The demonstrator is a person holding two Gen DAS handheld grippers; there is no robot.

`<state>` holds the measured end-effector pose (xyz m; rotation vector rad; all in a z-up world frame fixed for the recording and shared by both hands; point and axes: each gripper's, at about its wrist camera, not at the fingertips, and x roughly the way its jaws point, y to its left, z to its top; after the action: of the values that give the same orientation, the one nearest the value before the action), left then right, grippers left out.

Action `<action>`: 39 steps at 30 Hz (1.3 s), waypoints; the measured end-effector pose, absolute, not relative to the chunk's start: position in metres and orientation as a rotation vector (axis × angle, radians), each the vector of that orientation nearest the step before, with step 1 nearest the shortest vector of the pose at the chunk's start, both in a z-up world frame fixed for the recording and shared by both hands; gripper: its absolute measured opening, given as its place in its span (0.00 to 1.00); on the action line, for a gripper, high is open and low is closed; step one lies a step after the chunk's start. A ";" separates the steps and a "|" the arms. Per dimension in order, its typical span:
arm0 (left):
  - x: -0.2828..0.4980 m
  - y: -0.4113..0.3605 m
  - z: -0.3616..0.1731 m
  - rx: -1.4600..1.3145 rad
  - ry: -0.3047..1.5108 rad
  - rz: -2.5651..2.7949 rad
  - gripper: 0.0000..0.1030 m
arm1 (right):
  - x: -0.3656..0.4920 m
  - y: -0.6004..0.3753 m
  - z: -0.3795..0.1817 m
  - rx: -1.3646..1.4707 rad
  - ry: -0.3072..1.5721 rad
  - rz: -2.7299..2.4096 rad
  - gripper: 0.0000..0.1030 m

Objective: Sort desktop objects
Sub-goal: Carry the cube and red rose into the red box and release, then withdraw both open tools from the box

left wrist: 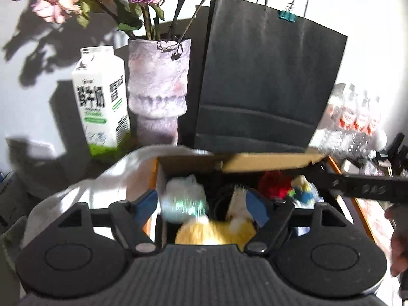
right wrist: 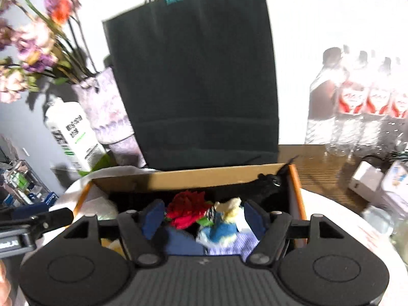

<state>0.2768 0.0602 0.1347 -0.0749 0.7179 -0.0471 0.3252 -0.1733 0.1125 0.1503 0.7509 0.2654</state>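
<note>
An open cardboard box (left wrist: 265, 162) (right wrist: 204, 177) sits in front of both grippers. It holds a red fabric flower (right wrist: 187, 207) (left wrist: 275, 185), a small blue and yellow doll (right wrist: 224, 223) (left wrist: 304, 191), a clear plastic bag (left wrist: 183, 199) and a yellow plush toy (left wrist: 216, 230). My left gripper (left wrist: 202, 205) is open above the box's left half, over the bag and plush. My right gripper (right wrist: 204, 219) is open above the flower and doll, holding nothing. The right gripper's arm shows in the left wrist view (left wrist: 362, 185).
Behind the box stand a black paper bag (left wrist: 265, 81) (right wrist: 193, 76), a lilac vase of dried flowers (left wrist: 158, 86) (right wrist: 102, 107) and a milk carton (left wrist: 102, 99) (right wrist: 74, 137). Water bottles (right wrist: 362, 102) and small white boxes (right wrist: 382, 183) stand at the right on the wooden desk (right wrist: 323, 163).
</note>
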 end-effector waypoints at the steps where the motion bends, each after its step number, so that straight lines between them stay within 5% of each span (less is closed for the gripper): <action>1: 0.267 0.059 0.136 -0.072 0.721 -0.052 0.77 | 0.317 -0.178 0.118 0.145 0.748 0.264 0.67; 6: 0.212 0.052 0.141 -0.044 0.709 -0.094 0.86 | 0.264 -0.190 0.133 0.103 0.714 0.308 0.76; 12: 0.146 0.041 0.145 0.026 0.705 -0.145 0.89 | 0.194 -0.197 0.131 0.023 0.695 0.353 0.76; 16: 0.090 0.043 0.148 -0.014 0.667 -0.216 0.99 | 0.144 -0.205 0.127 0.005 0.666 0.385 0.78; 28: -0.073 0.051 0.060 -0.125 0.581 -0.136 1.00 | -0.029 -0.221 0.065 -0.056 0.492 0.424 0.85; 39: -0.083 0.052 0.045 -0.147 0.583 -0.103 1.00 | -0.090 -0.227 0.019 -0.045 0.516 0.250 0.85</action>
<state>-0.0832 0.0523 0.0450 -0.1466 0.5828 -0.1033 -0.0895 -0.2272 0.0194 -0.0453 0.5162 0.2503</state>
